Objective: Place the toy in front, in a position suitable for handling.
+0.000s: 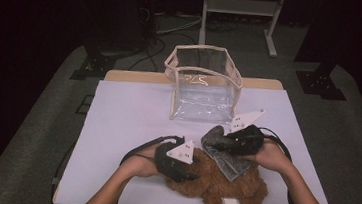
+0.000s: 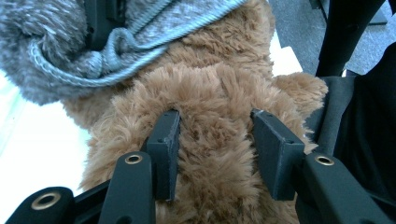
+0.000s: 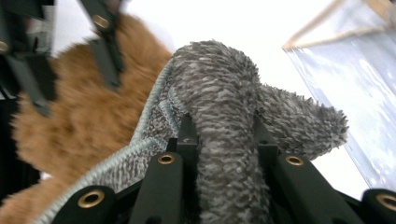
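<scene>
Left gripper (image 2: 215, 140) pinches shaggy brown plush bear (image 2: 219, 93); right gripper (image 3: 223, 140) clamps fuzzy grey knit garment (image 3: 219, 84).

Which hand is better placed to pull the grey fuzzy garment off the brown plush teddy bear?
The right. Its tongs already pinch a fold of the grey fuzzy garment, while the left tongs clamp the brown plush teddy bear down on the white table.

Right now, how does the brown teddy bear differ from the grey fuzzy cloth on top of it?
The teddy bear is brown, long-furred plush; the grey cloth is mottled grey with a corded edge. The bear lies flat on the table under the left gripper, whose jaws press into its fur; the cloth is bunched and pinched in the right gripper, partly raised. The bear is bulkier. Both are soft and fuzzy.
</scene>
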Tool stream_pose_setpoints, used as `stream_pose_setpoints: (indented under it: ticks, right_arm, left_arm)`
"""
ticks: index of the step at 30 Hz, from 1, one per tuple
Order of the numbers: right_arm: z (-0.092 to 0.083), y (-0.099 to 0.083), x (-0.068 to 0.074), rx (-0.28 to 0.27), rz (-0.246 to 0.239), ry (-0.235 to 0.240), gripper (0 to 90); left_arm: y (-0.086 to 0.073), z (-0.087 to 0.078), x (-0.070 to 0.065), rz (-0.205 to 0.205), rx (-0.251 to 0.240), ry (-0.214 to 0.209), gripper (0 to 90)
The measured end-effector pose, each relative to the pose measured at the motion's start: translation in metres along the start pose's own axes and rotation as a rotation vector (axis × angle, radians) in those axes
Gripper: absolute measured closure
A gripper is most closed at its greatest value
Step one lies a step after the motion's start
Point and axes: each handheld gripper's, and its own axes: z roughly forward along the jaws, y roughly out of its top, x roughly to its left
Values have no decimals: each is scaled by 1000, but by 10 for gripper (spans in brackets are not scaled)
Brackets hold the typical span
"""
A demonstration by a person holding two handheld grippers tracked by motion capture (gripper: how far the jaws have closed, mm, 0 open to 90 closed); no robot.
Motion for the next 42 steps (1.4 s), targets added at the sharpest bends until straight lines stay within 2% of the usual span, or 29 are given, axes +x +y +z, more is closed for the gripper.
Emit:
stream_pose_setpoints:
  ticks: [3, 5, 7, 9, 11, 15, 17, 19, 22, 26, 29, 33, 36, 42]
  right_arm:
    - [-4, -2, 2, -21, 9, 14, 715]
    - [-6, 1, 9, -48, -9, 46, 715]
    - [-5, 5, 17, -47, -35, 64, 714]
    - [-4, 7, 21, -24, -54, 54, 714]
    - [-7, 3, 20, -12, -45, 43, 714]
    - [-20, -14, 13, -7, 19, 22, 713]
    - [-23, -17, 13, -14, 26, 25, 713]
    - [-22, -14, 15, -20, 7, 28, 713]
    - [-16, -4, 22, -40, -17, 55, 712]
    - [-15, -2, 29, -14, -45, 48, 710]
    - [-26, -12, 27, -13, -16, 31, 711]
    - [-42, -27, 28, -45, 22, 13, 710]
    - [-45, -27, 33, -60, 8, 2, 710]
    - [-32, -13, 51, -61, -68, 22, 708]
  left_arm:
    - [0, 0, 0, 6, -1, -3, 536]
    - [1, 1, 1, 5, 2, -2, 535]
    - [1, 0, 1, 2, 3, -1, 535]
    - [0, -1, 1, -1, 3, 1, 534]
    - [0, -2, 2, -4, 6, 11, 533]
    - [-1, -1, 3, -8, -3, 8, 531]
    - [0, -1, 3, -7, 1, 5, 530]
    - [0, -1, 4, -8, 4, 6, 530]
    - [0, -1, 4, -12, 3, 9, 529]
    - [-1, -4, 5, -13, 3, 21, 518]
    - [-3, -7, 5, -29, -3, 34, 507]
    - [-7, -10, 5, -47, -18, 39, 494]
    - [-6, -10, 6, -49, -16, 40, 485]
    - [-11, -15, 8, -74, -36, 41, 462]
